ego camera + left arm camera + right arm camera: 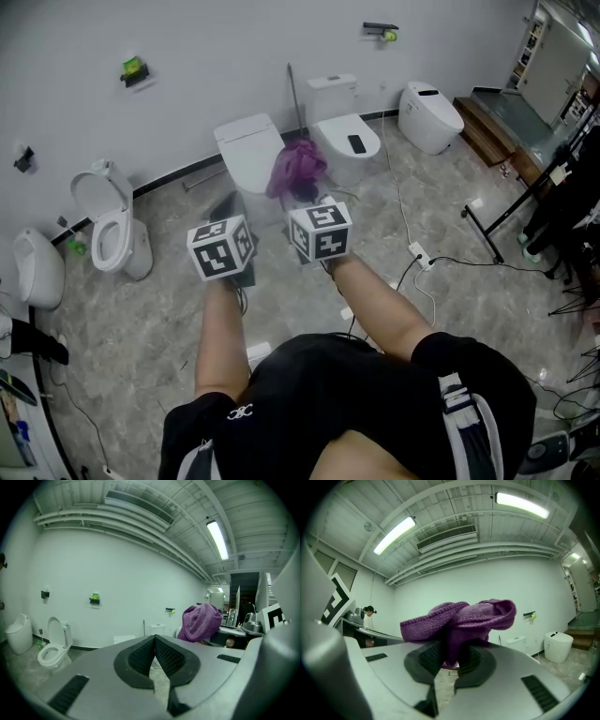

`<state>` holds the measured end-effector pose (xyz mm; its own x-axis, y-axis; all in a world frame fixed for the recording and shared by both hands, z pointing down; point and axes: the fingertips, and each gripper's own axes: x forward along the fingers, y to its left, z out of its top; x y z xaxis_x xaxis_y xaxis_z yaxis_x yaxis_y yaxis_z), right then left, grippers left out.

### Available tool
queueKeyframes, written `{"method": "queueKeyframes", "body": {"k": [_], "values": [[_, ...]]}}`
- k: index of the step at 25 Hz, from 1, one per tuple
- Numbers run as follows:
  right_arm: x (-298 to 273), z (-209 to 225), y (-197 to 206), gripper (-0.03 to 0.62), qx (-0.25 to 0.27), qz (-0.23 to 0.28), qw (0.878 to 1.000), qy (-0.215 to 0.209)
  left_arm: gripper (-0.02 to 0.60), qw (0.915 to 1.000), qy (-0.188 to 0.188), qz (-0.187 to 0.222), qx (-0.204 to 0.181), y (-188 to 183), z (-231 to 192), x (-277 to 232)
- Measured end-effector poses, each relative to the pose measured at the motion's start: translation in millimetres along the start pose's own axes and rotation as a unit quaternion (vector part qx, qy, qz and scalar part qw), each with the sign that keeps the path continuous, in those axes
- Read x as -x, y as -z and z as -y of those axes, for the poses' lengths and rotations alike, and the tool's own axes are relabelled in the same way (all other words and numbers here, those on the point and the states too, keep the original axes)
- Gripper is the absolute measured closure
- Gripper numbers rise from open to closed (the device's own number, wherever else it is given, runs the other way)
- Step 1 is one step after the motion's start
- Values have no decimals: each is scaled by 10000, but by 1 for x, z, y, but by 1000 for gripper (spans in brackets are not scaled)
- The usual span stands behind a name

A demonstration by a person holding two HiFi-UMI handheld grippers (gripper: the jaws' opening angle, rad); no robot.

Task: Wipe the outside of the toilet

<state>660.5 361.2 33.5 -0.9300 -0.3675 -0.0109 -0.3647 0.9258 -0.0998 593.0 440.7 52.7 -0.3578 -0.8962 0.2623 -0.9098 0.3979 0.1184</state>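
Five white ceramic toilets [249, 150] line the white wall [216, 56] across the upper frame, standing on a grey marbled tile floor [141, 323]. The right gripper [450, 656] has its fingers clamped on one crumpled purple terry cloth [459, 616], at upper centre before the middle toilets. The left gripper [153, 641] has its fingers pressed together, empty.

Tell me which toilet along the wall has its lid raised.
The toilet toward the left of the head view: its lid stands upright and its bowl shows. The three toilets to its right have their lids down.
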Motion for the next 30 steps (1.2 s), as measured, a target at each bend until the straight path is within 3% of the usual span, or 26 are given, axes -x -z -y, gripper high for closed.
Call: {"method": "queueKeyframes", "body": {"k": [6, 15, 22, 30], "values": [[-8, -15, -6, 546, 75, 75, 9999, 5, 572, 10000, 25, 36, 37, -4, -20, 5], [-24, 14, 2, 546, 120, 114, 9999, 40, 572, 9999, -46, 60, 109, 7, -24, -17], [-77, 56, 7, 546, 114, 89, 9999, -59, 572, 9995, -185, -20, 244, 2, -41, -82], [-155, 131, -4, 546, 80, 12, 9999, -143, 572, 9996, -234, -76, 135, -36, -37, -186]]}}
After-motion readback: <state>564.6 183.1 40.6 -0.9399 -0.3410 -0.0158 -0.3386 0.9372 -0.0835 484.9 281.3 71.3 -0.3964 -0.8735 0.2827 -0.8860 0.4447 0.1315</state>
